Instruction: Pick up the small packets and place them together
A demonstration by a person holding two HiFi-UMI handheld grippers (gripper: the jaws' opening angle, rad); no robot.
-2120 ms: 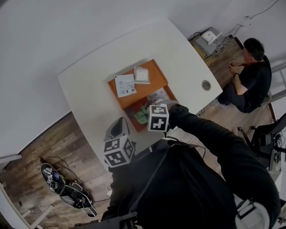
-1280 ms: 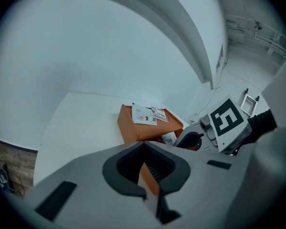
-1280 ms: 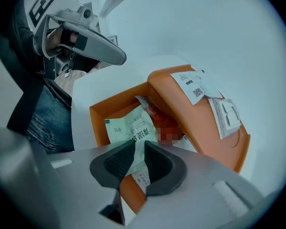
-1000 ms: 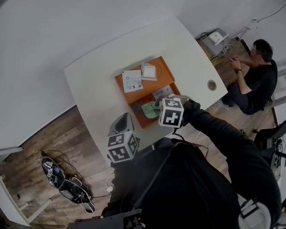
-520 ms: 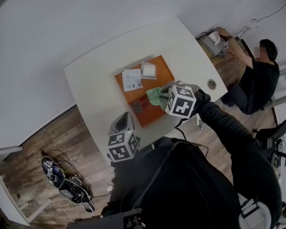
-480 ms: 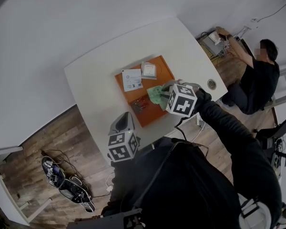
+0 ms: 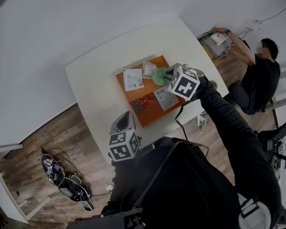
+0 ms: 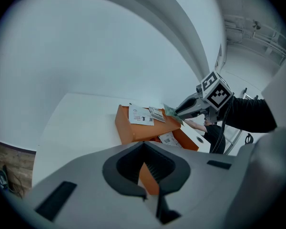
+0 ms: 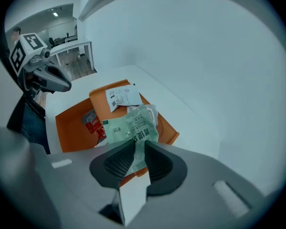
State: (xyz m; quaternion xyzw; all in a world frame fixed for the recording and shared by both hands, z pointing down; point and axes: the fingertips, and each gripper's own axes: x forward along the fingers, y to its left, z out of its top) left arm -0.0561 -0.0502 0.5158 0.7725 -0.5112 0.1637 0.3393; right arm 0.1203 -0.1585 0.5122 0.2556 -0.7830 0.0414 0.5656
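Note:
My right gripper (image 7: 168, 73) is shut on a green packet (image 9: 133, 128), which hangs above the far end of the orange tray (image 7: 151, 119). In the head view the green packet (image 7: 158, 76) is beside two white packets (image 7: 132, 79) (image 7: 149, 69) lying on the tray's raised far part. A red packet (image 7: 141, 104) and a printed pale packet (image 7: 167, 98) lie in the lower near part. My left gripper (image 7: 125, 116) hovers at the tray's near-left corner. Its jaws stand slightly apart with nothing between them; the tray (image 8: 133, 130) shows through the gap.
The tray sits mid-way on a white table (image 7: 100, 80) whose near edge runs under my left gripper. A person (image 7: 260, 75) sits on the floor at the right by some equipment. Cables and gear (image 7: 66, 185) lie on the wooden floor at the lower left.
My right gripper rose and carried the green packet from the tray's near part to its far end by the white packets. My left gripper stayed put. The seated person reached out.

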